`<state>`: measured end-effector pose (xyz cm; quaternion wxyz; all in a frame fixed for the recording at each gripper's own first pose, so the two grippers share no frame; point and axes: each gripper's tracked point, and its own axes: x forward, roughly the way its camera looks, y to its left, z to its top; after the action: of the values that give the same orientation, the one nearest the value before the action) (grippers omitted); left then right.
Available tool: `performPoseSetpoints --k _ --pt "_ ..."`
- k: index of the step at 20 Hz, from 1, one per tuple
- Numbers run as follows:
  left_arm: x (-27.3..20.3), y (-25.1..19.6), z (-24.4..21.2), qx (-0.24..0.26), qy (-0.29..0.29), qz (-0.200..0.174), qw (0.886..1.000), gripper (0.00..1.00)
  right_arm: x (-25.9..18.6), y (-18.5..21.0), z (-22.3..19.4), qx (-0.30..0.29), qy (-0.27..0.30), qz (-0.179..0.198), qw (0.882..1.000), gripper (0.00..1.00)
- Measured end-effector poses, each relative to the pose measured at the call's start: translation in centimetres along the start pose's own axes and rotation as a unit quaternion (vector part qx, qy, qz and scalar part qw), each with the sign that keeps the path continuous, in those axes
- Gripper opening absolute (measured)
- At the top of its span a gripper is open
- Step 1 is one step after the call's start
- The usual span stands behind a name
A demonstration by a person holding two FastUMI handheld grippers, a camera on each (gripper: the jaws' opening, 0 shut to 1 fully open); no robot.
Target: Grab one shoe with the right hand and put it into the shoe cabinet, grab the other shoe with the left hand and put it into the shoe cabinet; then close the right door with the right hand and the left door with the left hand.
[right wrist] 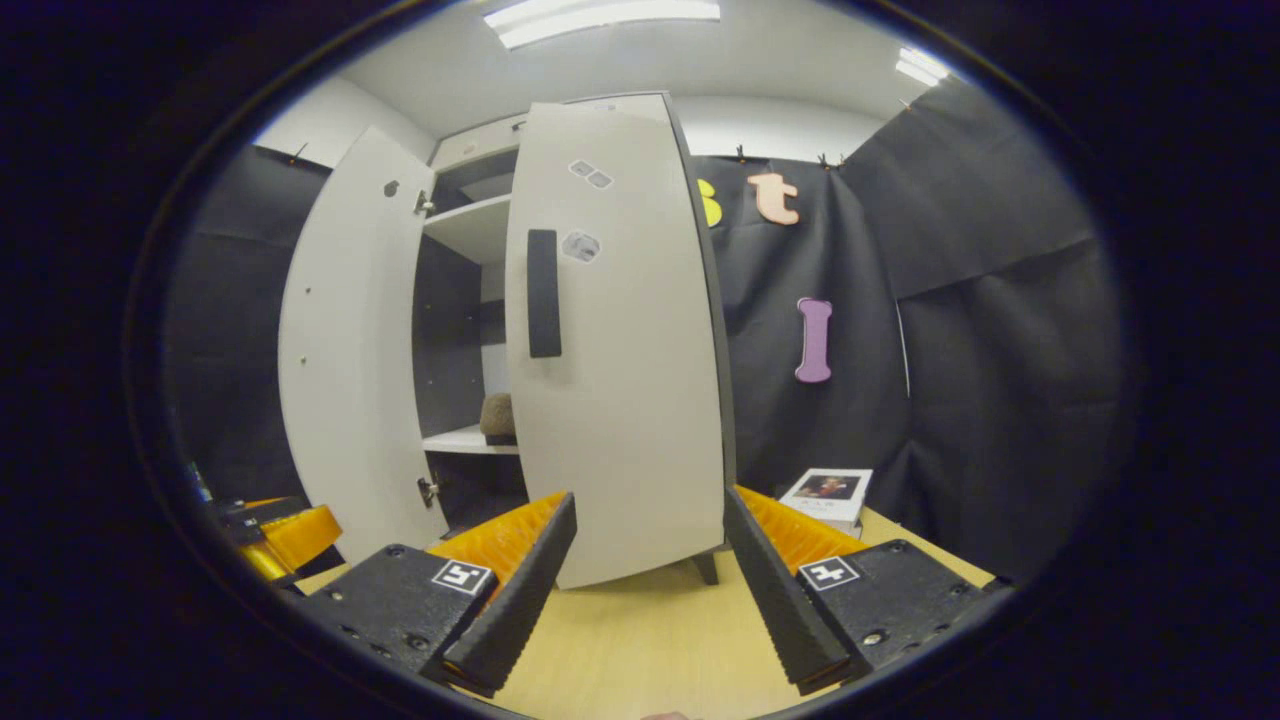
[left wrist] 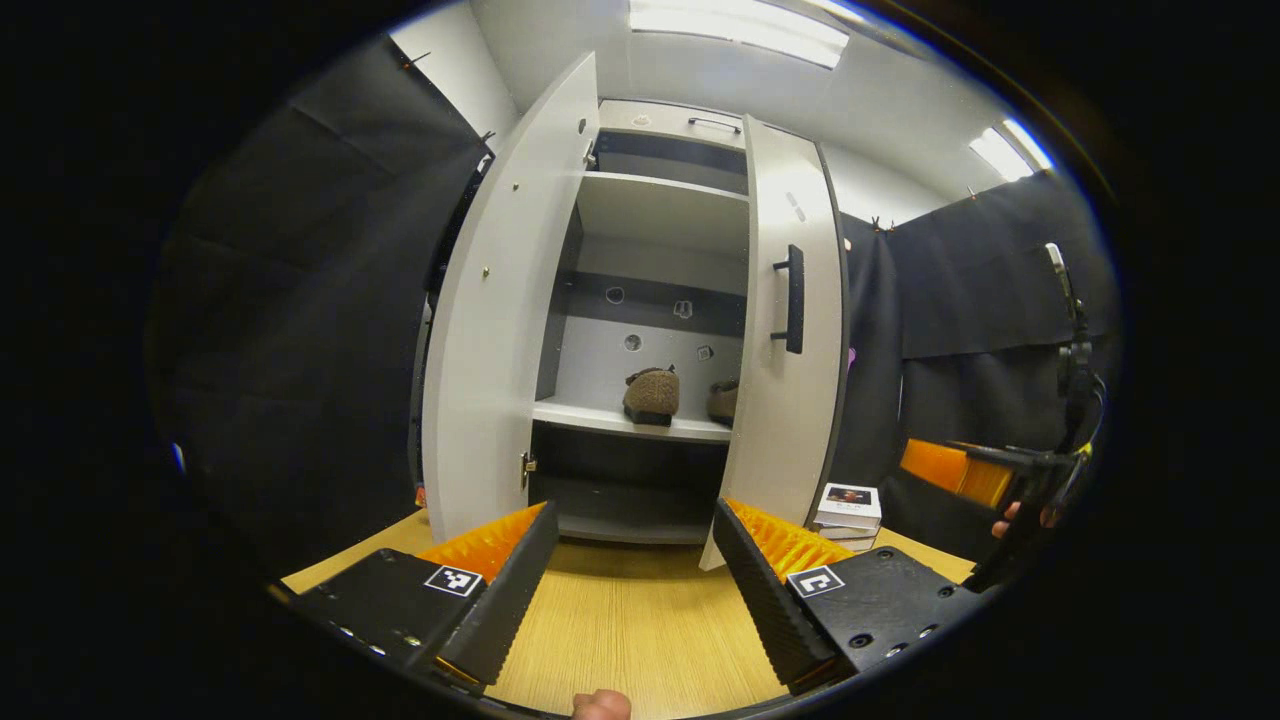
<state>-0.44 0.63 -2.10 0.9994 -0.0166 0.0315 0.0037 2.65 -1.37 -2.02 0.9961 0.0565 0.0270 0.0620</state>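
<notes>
Shoe cabinet [left wrist: 660, 230], centre of the left gripper view: tall, matte white panels, both doors ajar, the right door [left wrist: 790, 400] carrying a dark bar handle [left wrist: 793, 298]; on its middle shelf [left wrist: 600, 418] stand two brown, fuzzy-textured shoes, one [left wrist: 652, 393] in full sight, the other [left wrist: 724, 400] half hidden behind the right door's edge. Left gripper [left wrist: 630, 560], bottom of that view: ridged fingers spread apart, empty, above the light wood-grain tabletop [left wrist: 640, 630]. Right gripper [right wrist: 648, 580], bottom of the right gripper view: fingers likewise parted and empty, facing the right door's flat outer face, with stacked books [right wrist: 830, 495] lower right.
</notes>
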Motion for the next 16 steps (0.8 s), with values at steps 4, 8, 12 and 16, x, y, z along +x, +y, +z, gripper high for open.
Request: performPoseSetpoints --k 4,8,12,16 --pt "0.3 -0.6 -0.8 0.005 0.011 -0.009 1.000 0.99 -1.6 -1.3 -3.1 -0.020 -0.002 -0.030 0.999 0.96" --pt "0.8 -1.5 -1.2 -0.002 0.015 -0.022 1.000 0.95 -2.6 -2.0 -4.6 -0.013 0.015 -0.036 0.999 0.97" --pt "1.1 -1.4 0.2 -0.007 0.001 -0.022 1.000 0.95 -2.2 -3.6 -4.8 -0.022 0.014 -0.056 0.998 0.97" --pt "0.4 -0.1 8.9 -0.039 -0.110 -0.019 0.993 0.99 -2.0 -4.0 -4.7 -0.024 0.012 -0.062 0.998 0.96"
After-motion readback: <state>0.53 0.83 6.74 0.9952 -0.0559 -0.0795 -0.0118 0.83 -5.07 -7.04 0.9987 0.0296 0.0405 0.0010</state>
